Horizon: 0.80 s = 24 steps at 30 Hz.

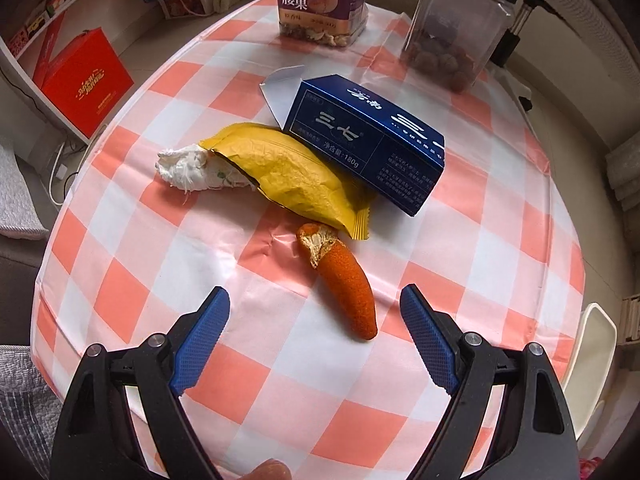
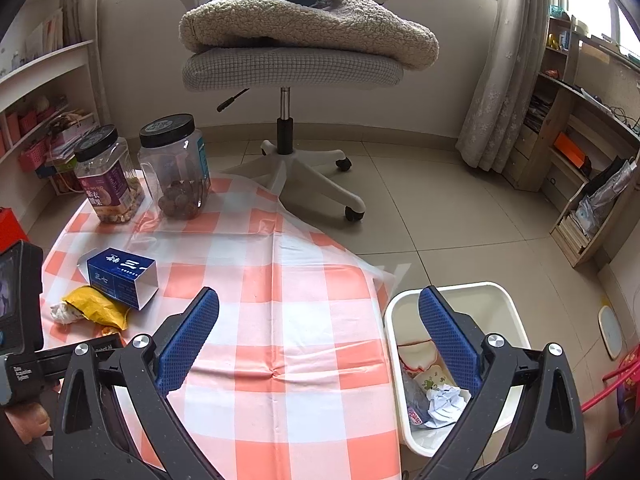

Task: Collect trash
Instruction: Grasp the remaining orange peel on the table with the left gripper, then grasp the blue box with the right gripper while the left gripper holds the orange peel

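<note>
Orange-and-white checked cloth covers the small table (image 1: 132,280), which stands on a tiled floor beside a white swivel chair (image 2: 288,68) piled with a fleece blanket and a blue monkey toy. At the table's far edge stand two black-lidded clear jars: a cashew jar (image 1: 322,0) with a purple label, and a jar of dark round fruits (image 1: 452,40) next to it. Toward the middle of the cloth lies the trash. A blue carton (image 1: 372,140) with an open white flap rests on its side, its lower edge lying over a yellow wrapper (image 1: 288,176). A crumpled white tissue (image 1: 188,168) pokes out of the wrapper's open end. Just beside the wrapper's crimped corner lies a strip of orange peel (image 1: 344,284), reaching toward the near edge.

The left gripper (image 1: 314,306) points steeply down at the cloth with its jaws spread wide; the peel's near end lies between the blue pads, touched by neither. The right gripper (image 2: 318,310) is likewise wide apart and holds nothing, hanging over the table's edge nearest the white bin (image 2: 500,300) on the floor, which already holds crumpled paper and wrappers.
</note>
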Each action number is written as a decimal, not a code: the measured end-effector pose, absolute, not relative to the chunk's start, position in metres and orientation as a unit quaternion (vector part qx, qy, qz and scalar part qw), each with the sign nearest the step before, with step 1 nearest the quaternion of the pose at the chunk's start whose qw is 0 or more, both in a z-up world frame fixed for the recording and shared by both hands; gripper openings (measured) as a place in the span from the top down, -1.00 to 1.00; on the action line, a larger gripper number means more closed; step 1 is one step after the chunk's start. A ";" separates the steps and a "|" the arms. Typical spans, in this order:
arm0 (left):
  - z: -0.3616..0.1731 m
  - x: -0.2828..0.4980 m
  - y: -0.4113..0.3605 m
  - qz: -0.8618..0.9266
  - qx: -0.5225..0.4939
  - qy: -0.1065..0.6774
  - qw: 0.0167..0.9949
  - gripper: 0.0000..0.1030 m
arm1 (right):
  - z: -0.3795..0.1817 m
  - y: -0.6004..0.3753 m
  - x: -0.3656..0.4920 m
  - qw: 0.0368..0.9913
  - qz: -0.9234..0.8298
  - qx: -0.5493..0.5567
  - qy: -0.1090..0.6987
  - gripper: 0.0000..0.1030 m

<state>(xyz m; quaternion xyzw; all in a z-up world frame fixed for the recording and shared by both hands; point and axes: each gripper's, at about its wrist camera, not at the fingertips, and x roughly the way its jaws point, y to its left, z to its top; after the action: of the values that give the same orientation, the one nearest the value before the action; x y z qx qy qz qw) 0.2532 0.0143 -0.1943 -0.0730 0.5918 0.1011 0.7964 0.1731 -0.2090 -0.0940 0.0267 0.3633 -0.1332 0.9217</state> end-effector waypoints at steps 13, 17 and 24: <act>-0.221 0.260 0.006 0.076 -0.046 0.603 0.793 0.47 | -0.115 -0.200 0.197 0.910 -0.118 0.033 0.395 -0.86; -0.205 0.247 0.037 0.086 -0.042 0.591 0.801 0.61 | -0.128 -0.176 0.210 0.911 -0.063 -0.004 0.407 -0.86; -0.128 0.220 0.119 0.105 -0.091 0.522 0.842 0.63 | -0.148 -0.109 0.251 0.895 0.079 -0.104 0.426 -0.86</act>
<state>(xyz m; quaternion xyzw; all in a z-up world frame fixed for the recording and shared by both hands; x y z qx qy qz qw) 0.2204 0.1190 -0.1280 -0.0912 0.5216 0.1051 0.8417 0.2509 -0.1095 -0.1483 -0.1043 0.4263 0.0787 0.8951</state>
